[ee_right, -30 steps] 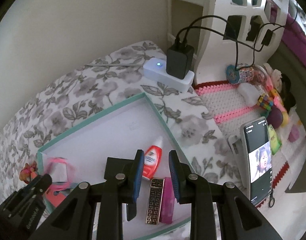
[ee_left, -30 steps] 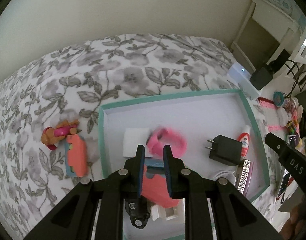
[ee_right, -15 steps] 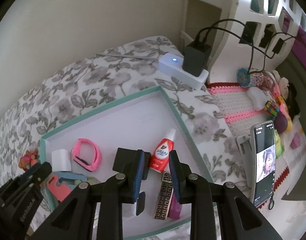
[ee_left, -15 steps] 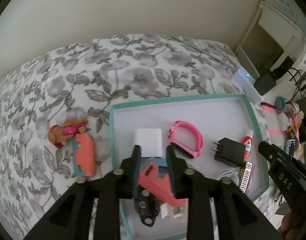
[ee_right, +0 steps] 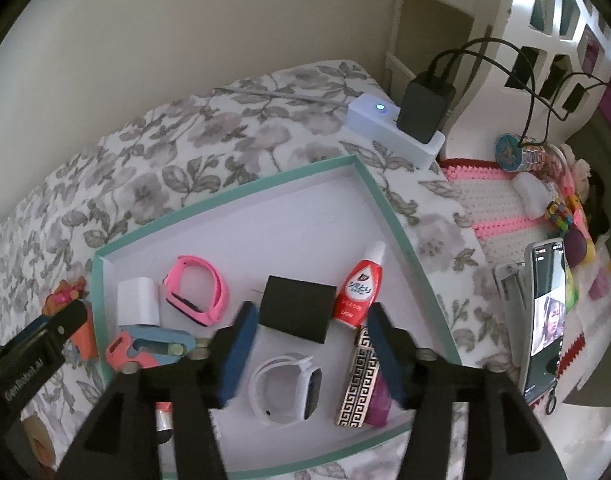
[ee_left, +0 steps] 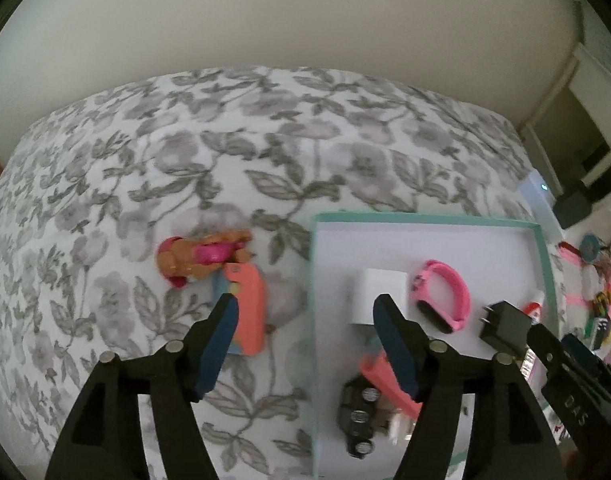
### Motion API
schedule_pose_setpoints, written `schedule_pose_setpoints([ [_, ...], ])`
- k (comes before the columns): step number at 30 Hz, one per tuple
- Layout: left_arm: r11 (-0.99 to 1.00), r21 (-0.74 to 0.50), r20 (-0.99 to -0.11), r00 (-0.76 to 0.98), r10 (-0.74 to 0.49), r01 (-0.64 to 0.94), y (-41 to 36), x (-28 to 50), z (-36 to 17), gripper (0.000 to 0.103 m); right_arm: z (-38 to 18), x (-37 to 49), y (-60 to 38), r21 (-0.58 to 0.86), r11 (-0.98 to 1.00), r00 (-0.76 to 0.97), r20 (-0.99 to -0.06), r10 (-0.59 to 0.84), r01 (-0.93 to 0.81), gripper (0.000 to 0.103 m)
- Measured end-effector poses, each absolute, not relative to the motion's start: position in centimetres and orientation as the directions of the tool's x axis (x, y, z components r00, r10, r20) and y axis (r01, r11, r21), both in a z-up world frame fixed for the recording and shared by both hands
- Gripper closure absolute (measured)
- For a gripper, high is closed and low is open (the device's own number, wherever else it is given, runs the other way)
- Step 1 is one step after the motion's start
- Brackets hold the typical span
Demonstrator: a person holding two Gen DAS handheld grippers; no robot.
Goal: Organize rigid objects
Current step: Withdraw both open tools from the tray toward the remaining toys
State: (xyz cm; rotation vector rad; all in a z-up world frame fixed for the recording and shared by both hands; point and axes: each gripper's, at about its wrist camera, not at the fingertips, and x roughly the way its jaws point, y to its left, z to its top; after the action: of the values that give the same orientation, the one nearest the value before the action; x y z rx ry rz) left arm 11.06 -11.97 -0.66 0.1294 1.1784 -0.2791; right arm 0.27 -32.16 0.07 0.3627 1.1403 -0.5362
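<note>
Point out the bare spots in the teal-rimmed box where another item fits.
The far half of the box is bare, from the far rim down to the pink watch and red bottle. The near half is crowded: white block, black charger, white watch, patterned case.

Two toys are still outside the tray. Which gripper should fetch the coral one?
Left. The left gripper is open and empty, with one finger right over the coral toy on the bedspread. The right gripper, also open, hangs over the tray, away from it.
</note>
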Motion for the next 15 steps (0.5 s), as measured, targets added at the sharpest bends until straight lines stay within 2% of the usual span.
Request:
schedule_pose_setpoints([
  [2, 0.964, -0.035, -0.924, 0.359, -0.132, 0.263, -11.3, 11.3, -0.8, 0.028, -0.1, 0.6, -31.5, 0.006, 0.829, 0.314, -0.927, -0.205, 0.559, 0.037],
  [4, 0.968, -0.031, -0.923, 0.364, -0.123, 0.248, -10.7, 11.6, -0.9, 0.019, -0.3, 0.9, -30.9, 0.003, 0.839, 0.311, -0.929, -0.198, 0.545, 0.032],
  [8, 0.974, -0.021, -0.922, 0.372, -0.105, 0.224, -9.6, 12.0, -1.0, 0.017, -0.6, 1.5, -29.7, -0.025, 0.859, 0.304, -0.93, -0.208, 0.512, 0.023],
  [10, 0.977, -0.016, -0.921, 0.377, -0.097, 0.211, -9.0, 12.2, -1.0, 0.011, -0.6, 1.9, -29.0, -0.04, 0.869, 0.303, -0.929, -0.214, 0.493, 0.02],
  [15, 0.986, -0.01, -0.92, 0.384, -0.075, 0.168, -6.7, 13.0, -1.1, 0.01, -0.7, 2.8, -27.0, -0.058, 0.894, 0.31, -0.926, -0.214, 0.445, 0.013],
])
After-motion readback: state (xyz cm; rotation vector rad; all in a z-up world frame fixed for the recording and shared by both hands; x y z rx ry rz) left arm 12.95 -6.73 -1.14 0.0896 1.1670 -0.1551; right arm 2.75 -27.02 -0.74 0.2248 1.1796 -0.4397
